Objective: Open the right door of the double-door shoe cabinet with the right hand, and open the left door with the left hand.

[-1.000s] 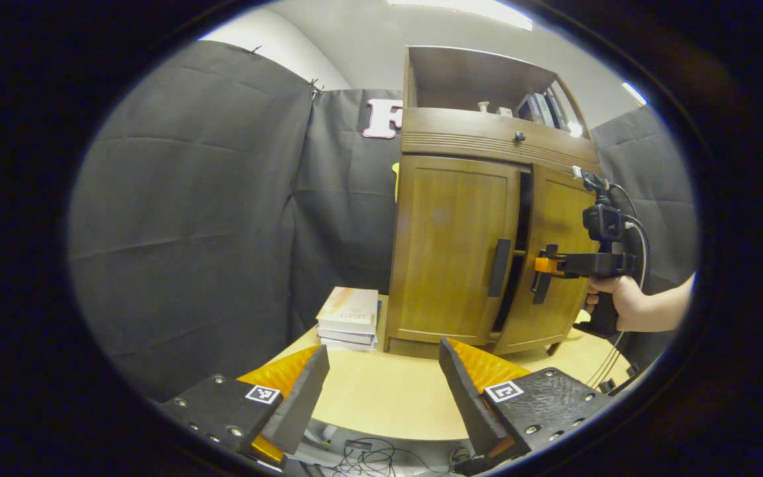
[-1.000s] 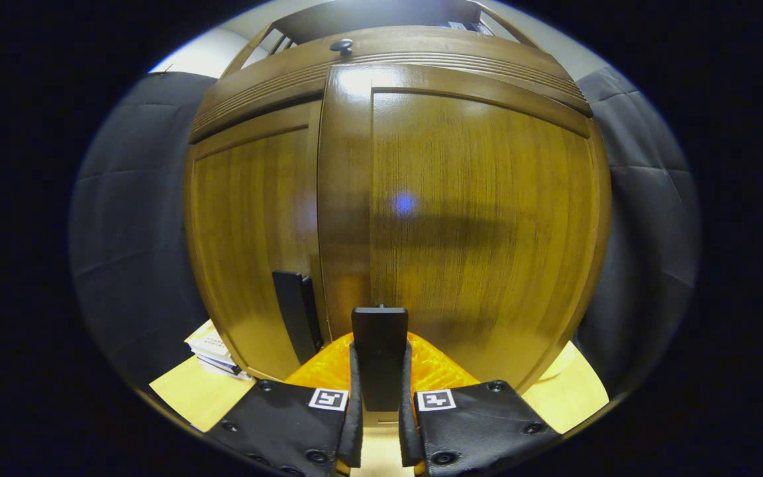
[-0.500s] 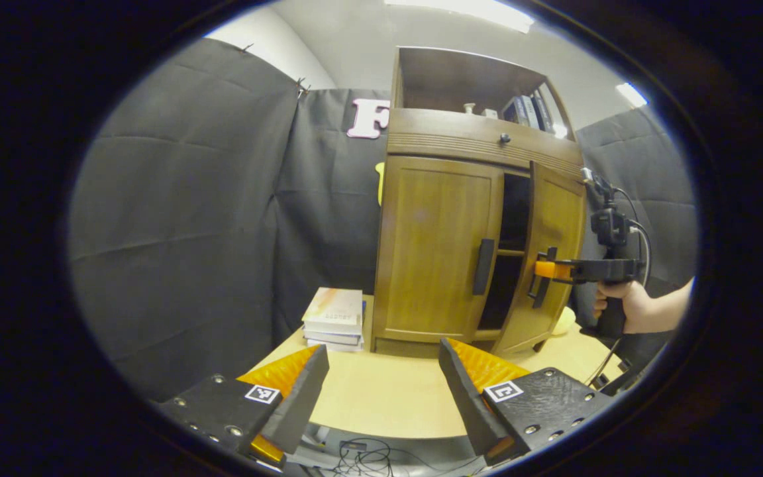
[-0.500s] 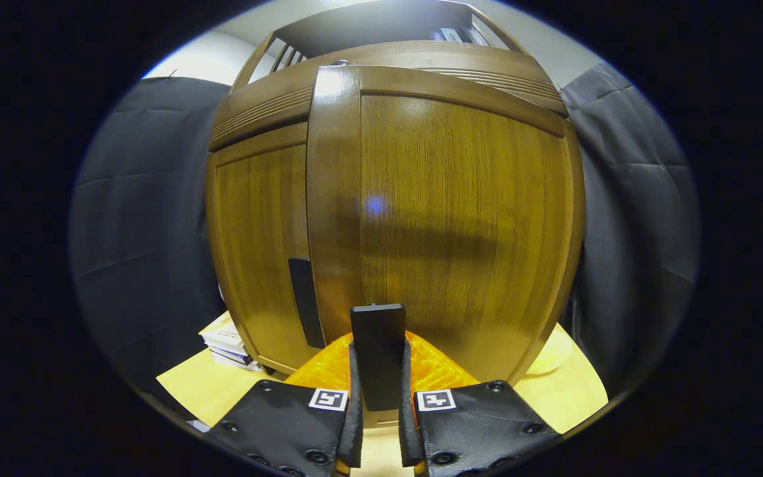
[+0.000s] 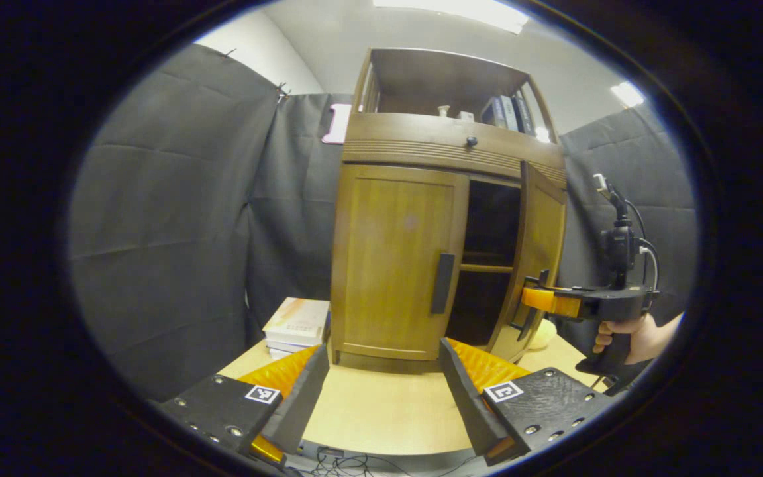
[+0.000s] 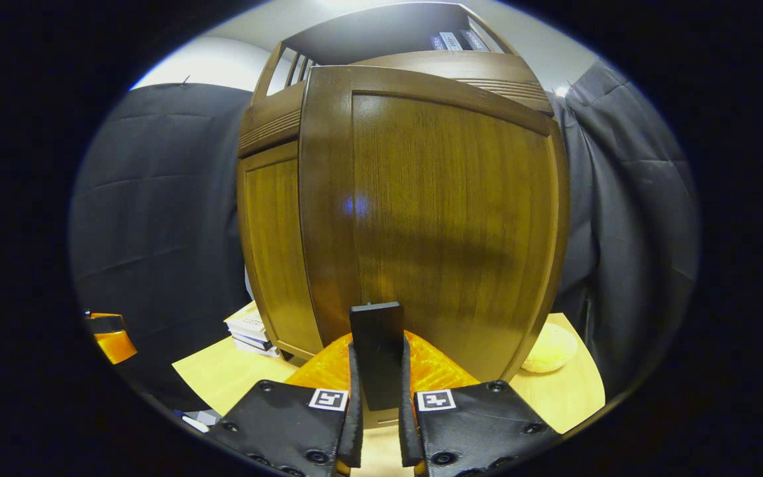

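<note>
left gripper view: left gripper (image 5: 381, 391) spread, empty, above table (image 5: 381, 411); left door (image 5: 395, 258) shut, its upright handle (image 5: 442, 283) dead ahead.
right gripper view: right gripper (image 6: 378, 384) pinching right handle (image 6: 376, 351); right door (image 6: 434, 218) swung out.

The left gripper (image 5: 381, 391) is low and level, with its two fingers (image 5: 302, 397) spread wide apart and nothing between them. The right gripper (image 6: 377, 404) has its fingers (image 6: 355, 404) pressed close on both sides of a handle (image 6: 376, 351). In the left gripper view, the right gripper (image 5: 528, 308) is held out level by a hand (image 5: 630, 331) wrapped around its grip.
</note>
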Demonstrator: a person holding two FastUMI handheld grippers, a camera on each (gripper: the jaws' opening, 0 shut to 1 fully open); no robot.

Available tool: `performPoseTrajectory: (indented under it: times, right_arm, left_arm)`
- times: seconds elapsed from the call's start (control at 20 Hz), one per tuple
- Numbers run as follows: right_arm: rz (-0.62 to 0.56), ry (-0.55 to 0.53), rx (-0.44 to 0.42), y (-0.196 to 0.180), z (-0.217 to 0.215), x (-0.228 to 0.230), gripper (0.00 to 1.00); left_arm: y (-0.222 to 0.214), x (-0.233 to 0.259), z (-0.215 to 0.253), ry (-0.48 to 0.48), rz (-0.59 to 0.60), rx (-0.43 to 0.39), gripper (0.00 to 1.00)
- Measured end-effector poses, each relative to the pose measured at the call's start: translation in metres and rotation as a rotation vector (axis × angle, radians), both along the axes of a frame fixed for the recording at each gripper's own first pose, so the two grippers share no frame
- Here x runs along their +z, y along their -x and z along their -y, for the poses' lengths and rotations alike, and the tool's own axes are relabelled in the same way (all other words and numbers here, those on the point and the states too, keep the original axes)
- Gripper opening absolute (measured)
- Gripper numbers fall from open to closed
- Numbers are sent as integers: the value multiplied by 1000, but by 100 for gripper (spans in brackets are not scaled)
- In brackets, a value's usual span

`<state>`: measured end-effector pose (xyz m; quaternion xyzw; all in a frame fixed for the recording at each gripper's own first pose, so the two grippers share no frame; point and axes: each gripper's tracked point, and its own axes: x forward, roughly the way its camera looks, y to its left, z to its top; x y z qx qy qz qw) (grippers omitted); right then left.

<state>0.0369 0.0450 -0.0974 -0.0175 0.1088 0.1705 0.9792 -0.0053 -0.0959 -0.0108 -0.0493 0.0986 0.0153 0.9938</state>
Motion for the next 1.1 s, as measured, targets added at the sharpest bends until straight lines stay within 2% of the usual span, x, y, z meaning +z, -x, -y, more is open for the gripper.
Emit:
performPoseTrajectory:
  times: [0.3, 0.75, 0.95, 1.1]
  right_arm:
    - [-4, -13, 37, 26, 28, -4, 23]
    - [-17, -42, 38, 55, 74, -6, 23]
    - [-11, -36, 49, 62, 92, -7, 23]
    - [-10, -39, 57, 67, 108, -8, 22]
  left_arm:
    - [-15, 5, 54, -15, -2, -56, 96]
    - [-23, 15, 115, -24, -1, -115, 96]
    - [-23, 22, 136, 44, 8, -116, 97]
    - [-25, 24, 140, 29, 19, -101, 95]
